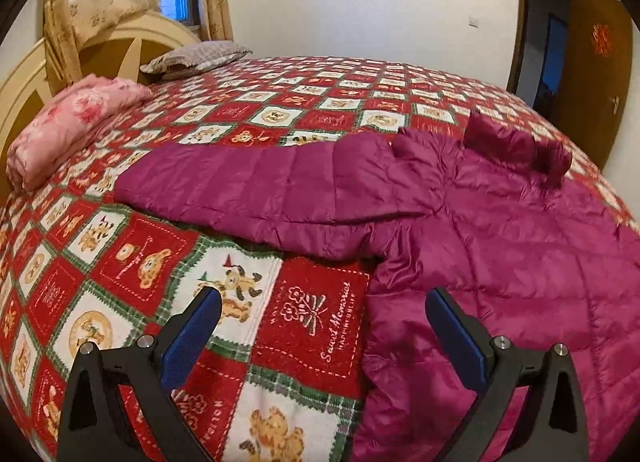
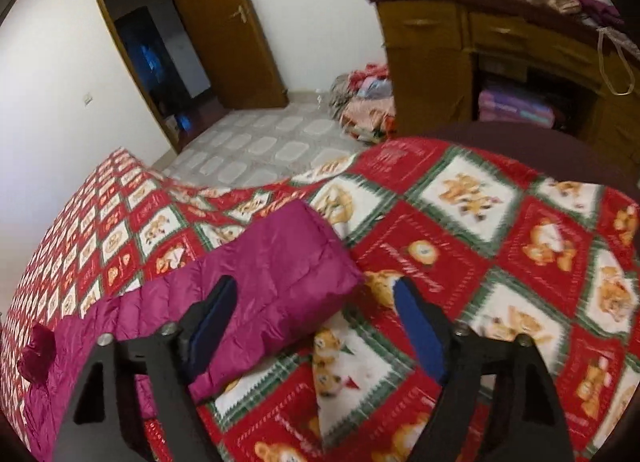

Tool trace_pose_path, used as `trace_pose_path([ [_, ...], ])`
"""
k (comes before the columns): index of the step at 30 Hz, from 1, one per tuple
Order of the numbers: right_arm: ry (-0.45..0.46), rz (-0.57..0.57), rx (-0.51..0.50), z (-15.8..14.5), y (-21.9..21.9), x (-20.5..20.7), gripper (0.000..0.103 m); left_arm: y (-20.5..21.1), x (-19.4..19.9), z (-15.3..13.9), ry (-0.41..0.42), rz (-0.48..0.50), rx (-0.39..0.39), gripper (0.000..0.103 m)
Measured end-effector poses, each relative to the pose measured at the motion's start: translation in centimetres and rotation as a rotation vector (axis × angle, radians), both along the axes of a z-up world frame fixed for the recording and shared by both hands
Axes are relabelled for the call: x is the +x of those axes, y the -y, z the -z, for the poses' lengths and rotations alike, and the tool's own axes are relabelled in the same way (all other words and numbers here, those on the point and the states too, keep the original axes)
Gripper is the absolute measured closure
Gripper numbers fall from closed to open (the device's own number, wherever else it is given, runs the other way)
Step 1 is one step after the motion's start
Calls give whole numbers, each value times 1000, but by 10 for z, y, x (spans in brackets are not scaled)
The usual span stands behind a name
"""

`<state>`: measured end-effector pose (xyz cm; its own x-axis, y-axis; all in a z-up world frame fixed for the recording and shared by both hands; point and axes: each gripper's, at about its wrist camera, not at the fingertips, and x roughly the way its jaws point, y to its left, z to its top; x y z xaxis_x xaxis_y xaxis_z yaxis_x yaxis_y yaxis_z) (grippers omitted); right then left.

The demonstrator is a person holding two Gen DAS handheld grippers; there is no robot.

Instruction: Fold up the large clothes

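Note:
A magenta puffer jacket (image 1: 500, 229) lies spread on the bed's red patchwork bear quilt (image 1: 280, 101). One sleeve (image 1: 260, 189) stretches out to the left and the collar (image 1: 516, 145) stands up at the far side. My left gripper (image 1: 324, 296) hovers open over the quilt at the jacket's near left edge, its right finger above the magenta fabric. In the right wrist view the other sleeve (image 2: 276, 274) lies across the quilt (image 2: 500, 221). My right gripper (image 2: 316, 286) is open, with the cuff end lying between its fingers and neither pad pressing on it.
A folded pink blanket (image 1: 76, 121) and a pillow (image 1: 196, 57) lie by the headboard. A wooden dresser (image 2: 432, 57) piled with clothes stands past the bed. There is a heap of clothes (image 2: 368, 101) on the tiled floor and an open door (image 2: 224, 33).

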<state>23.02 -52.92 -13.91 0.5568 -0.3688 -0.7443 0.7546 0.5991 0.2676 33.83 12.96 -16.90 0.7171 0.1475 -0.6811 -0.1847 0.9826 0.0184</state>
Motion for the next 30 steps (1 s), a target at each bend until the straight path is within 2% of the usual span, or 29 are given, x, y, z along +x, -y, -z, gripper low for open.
trace_pose_path([
  [1,-8,-10,8,5,1,5,38,3,0,5,3,5,24,1],
  [3,-51,-25,16,14,0,17,49,8,2,15,-7,15,59,1],
  [4,-74,-26,16,19,-1,21,59,11,3,22,-25,23,67,1],
  [6,-69,-40,31,27,2,20,73,11,4,29,-47,28,61,1],
  [10,-83,-60,-22,31,1,20,85,5,5,34,-54,20,7,1],
  [12,-110,-90,-73,24,-7,24,89,-3,7,37,-64,18,-55,1],
  [14,-86,-116,-108,8,-15,25,90,-7,7,39,-64,19,-88,1],
  [18,-12,-224,-206,-39,-53,31,90,-2,7,40,-61,19,-73,1],
  [22,70,-400,-263,-84,-123,45,90,-3,6,40,-54,21,-85,1],
  [26,125,-597,-267,-104,-207,63,90,-4,5,41,-50,23,-89,1],
  [30,156,-766,-261,-102,-287,84,90,-4,5,41,-48,23,-91,1],
])
